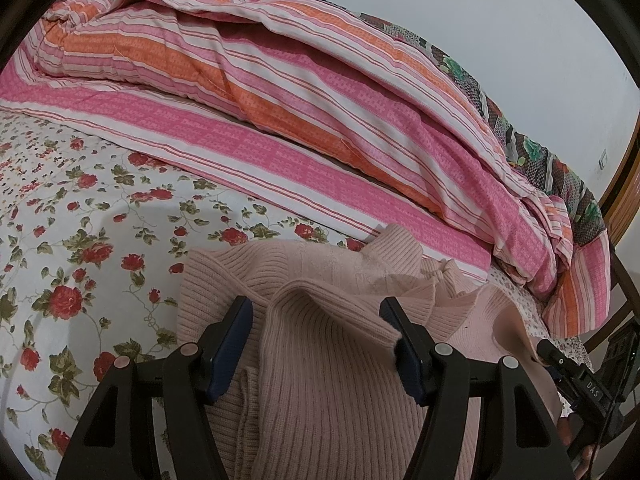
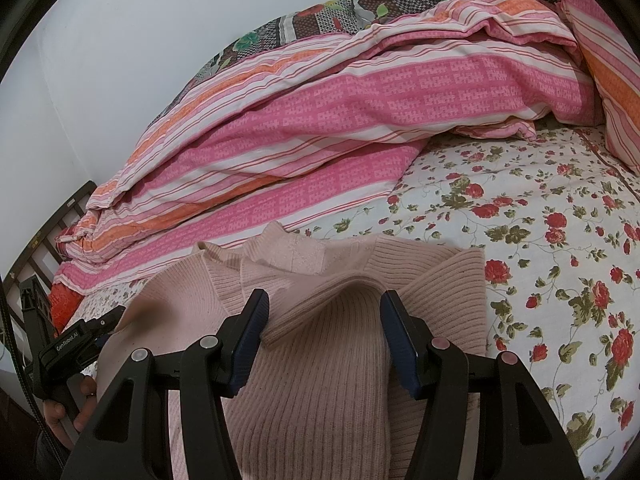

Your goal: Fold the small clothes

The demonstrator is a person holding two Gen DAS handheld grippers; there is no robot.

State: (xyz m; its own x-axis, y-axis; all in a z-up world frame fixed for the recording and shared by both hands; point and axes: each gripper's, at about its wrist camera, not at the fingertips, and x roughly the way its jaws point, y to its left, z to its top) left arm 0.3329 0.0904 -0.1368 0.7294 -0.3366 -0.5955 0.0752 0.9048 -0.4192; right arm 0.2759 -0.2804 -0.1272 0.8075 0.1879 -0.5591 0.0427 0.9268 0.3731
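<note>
While the pink sweater [image 1: 320, 360] lies rumpled on the flowered sheet [image 1: 80, 240] beside the striped quilt [image 1: 280, 120], left gripper [image 1: 316, 320] and right gripper [image 2: 324, 312] stand unclenched astride raised folds. Likely mid-fold; next: pinch, carry across.

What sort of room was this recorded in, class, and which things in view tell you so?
Most likely a bedroom. A bed with a rose-print sheet fills the view, a striped pink and orange quilt lies bunched along the wall, and a pink ribbed sweater lies on the bed.
</note>
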